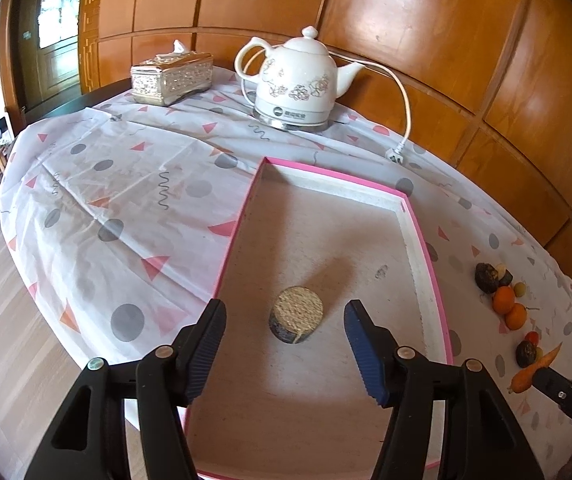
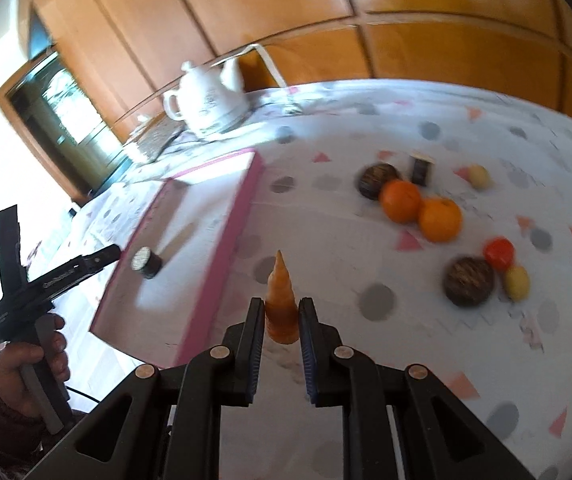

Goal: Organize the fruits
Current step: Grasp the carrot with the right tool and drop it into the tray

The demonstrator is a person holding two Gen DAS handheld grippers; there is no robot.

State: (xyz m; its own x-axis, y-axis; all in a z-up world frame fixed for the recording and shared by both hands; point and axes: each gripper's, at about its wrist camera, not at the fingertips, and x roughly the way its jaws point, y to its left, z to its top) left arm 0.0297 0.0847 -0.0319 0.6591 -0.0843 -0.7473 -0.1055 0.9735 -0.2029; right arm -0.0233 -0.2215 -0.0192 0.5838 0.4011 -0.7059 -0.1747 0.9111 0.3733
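Between our right gripper's (image 2: 282, 316) pads sits the carrot (image 2: 281, 300), clamped at its thick end with the tapered tip pointing forward, along the fingers and away from us. We hold it lifted over the patterned tablecloth (image 2: 366, 264), just to the right of the pink tray (image 2: 242, 208). That is the relation the coming move turns on: the tray lies to the left of the carrot, its near long wall running roughly parallel to the carrot's axis, so we judge that a sideways carry over that wall would land it inside without any turning. The right hand tilts downward toward the table, and the blur suggests it is travelling.

Our left gripper (image 1: 286, 336) hangs over the tray's near end, jaws standing apart and gripping nothing, with the small cylindrical block (image 1: 297, 314) lying on the tray floor between and just beyond its fingers, untouched. A hand (image 2: 32, 364) grips its handle at the tray's left.

Still out on the cloth, well right of the tray, lie two oranges (image 2: 420, 210), two dark round fruits (image 2: 469, 280), a small red fruit (image 2: 499, 253) and pale yellow ones (image 2: 517, 282).
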